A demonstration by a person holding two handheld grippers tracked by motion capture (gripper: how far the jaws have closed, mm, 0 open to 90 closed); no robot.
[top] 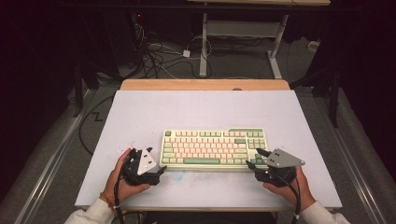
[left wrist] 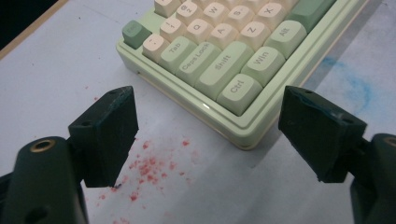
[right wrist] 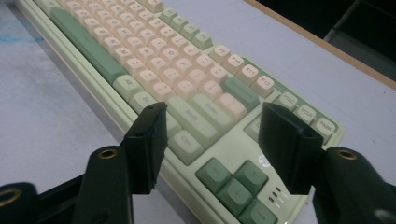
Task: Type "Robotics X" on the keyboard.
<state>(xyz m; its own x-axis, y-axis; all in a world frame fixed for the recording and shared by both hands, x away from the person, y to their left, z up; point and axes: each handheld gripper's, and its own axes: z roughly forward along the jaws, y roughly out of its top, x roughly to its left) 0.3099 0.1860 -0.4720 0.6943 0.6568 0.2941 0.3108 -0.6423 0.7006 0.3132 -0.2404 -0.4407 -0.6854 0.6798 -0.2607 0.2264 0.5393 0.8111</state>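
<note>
A pale green keyboard [top: 215, 148] with cream and green keys lies across the near middle of the white table top [top: 205, 112]. My left gripper [top: 156, 161] sits at its left end. In the left gripper view the jaws of my left gripper [left wrist: 210, 95] stand wide apart, flanking the front left corner of the keyboard [left wrist: 224, 56] near the Ctrl key without touching it. My right gripper [top: 254, 157] is at the right end. In the right gripper view the jaws of my right gripper [right wrist: 214, 111] are partly apart over the keyboard [right wrist: 177, 79], above the arrow keys, with no pad pressing on it.
Red specks [left wrist: 149, 163] and a blue smear [left wrist: 355, 84] mark the table sheet near the keyboard's left end. A wooden edge [top: 205, 84] runs along the table's far side. Beyond it are cables on the floor [top: 159, 56] and a desk frame [top: 204, 46].
</note>
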